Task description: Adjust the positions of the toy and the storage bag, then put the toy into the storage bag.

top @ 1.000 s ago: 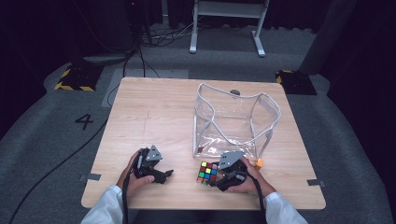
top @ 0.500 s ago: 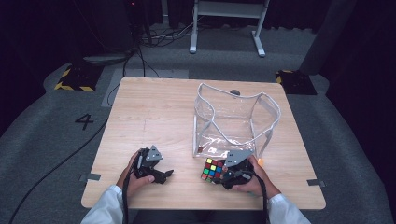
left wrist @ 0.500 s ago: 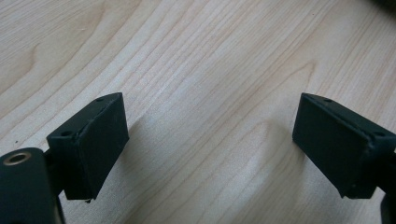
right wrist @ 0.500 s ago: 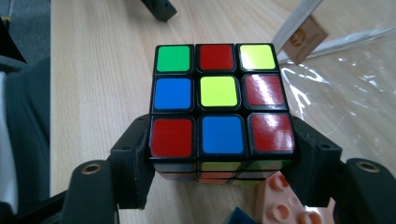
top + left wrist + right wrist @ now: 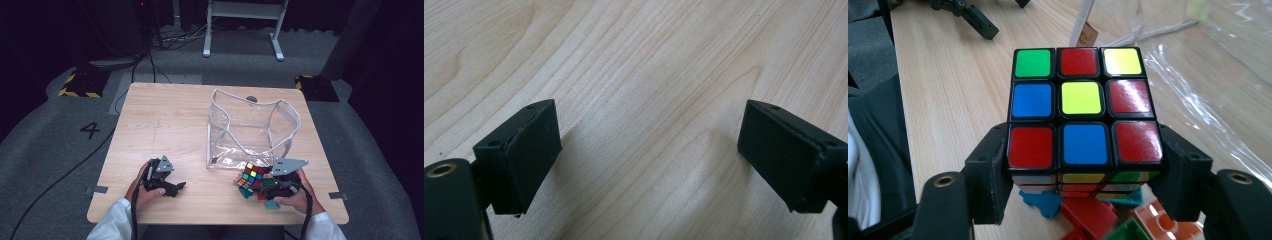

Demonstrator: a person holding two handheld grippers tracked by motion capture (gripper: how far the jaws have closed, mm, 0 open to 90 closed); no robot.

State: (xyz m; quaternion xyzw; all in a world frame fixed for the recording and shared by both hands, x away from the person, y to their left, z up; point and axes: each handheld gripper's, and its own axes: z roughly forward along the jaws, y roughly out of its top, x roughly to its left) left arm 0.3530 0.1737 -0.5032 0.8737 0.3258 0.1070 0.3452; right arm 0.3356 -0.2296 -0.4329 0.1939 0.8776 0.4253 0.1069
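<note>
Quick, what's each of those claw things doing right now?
Left gripper: open, empty, over the bare table.
Right gripper: closed on the Rubik's cube.

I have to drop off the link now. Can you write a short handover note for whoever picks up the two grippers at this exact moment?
Right gripper: shut on the puzzle cube, held just above the table by the near wall of the clear bag.
Left gripper: open, empty, low over bare table at the near left.
Small coloured pieces lie under the cube near the table's front edge.
Done: cube gripped and lifted.
Left, probably: get the cube into the bag; its mouth faces up, and the left gripper is free to steady it.
</note>
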